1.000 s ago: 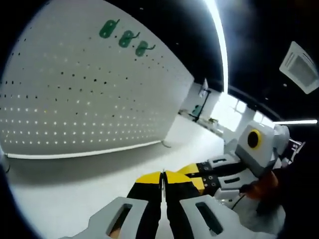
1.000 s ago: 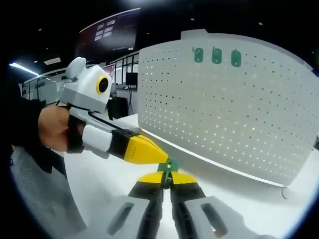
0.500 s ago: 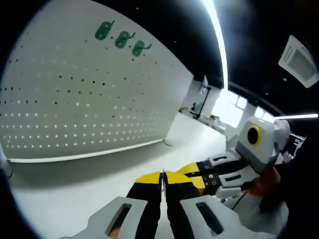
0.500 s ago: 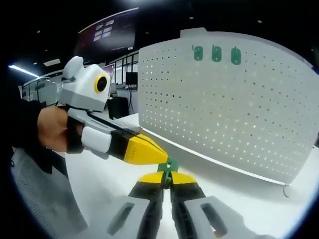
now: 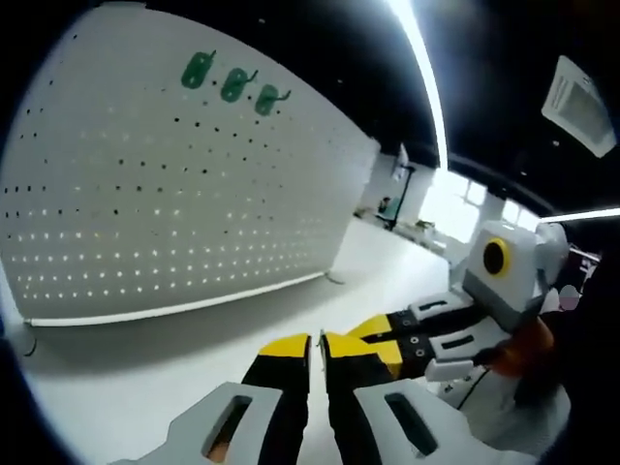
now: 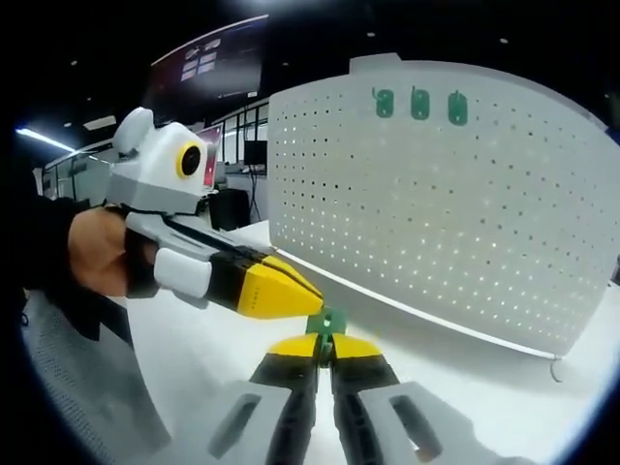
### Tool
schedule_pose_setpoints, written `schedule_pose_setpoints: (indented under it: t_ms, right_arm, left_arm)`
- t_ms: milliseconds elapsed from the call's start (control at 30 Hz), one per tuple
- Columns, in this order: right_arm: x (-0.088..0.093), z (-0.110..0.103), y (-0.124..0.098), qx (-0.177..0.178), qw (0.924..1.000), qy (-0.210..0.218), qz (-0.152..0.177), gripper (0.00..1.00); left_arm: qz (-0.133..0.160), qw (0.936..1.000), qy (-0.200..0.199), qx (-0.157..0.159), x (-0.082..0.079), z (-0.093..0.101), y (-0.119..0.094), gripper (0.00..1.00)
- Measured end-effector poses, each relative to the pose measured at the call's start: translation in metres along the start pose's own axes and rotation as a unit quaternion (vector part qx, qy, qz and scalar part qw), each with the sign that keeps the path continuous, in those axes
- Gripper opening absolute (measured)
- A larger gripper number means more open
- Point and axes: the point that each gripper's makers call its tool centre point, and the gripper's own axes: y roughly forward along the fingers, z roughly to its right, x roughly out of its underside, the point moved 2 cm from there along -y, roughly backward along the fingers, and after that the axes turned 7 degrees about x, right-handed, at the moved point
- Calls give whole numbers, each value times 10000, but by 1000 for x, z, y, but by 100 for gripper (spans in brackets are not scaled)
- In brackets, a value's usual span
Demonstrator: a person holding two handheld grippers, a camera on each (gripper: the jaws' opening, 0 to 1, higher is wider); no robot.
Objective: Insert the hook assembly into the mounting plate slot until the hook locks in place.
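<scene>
**Right gripper clamps green hook, left gripper just beside it, pegboard ahead**

Right gripper view: right gripper has its yellow-tipped jaws closed on a small green hook assembly. The piece sticks up out of the jaw tips, above the white tabletop. Its exact shape is too small to read.

Left gripper comes in from the left of that view, held in a person's hand. Its yellow tips sit just beside the green hook assembly, slightly above and left of it. Whether they touch it I cannot tell.

Left gripper view: left gripper jaws are nearly together, with a thin gap between the yellow tips. Nothing visible between them. Right gripper enters from the right, its yellow tips just beside the left gripper's tips. The hook itself is not discernible from this angle.

Mounting plate is a white perforated panel standing upright on the tabletop, beyond both grippers and well apart from the held hook. Three green hooks hang in a row near its top edge; same three hooks seen at an angle in the left gripper view, on the mounting plate there. The held hook assembly is low, near the tabletop, and well below that row.
</scene>
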Motion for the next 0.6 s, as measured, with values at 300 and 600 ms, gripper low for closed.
schedule_pose_setpoints:
  t_ms: [300,600]
  right_arm:
    - [0,2,0,47,10000,34,-9,1]
    - [1,3,-1,79,10000,25,-11,1]
  left_arm:
    - [-39,9989,286,-360,1,-6,-8,9]
    - [-59,9947,675,-778,-2,-11,-18,11]
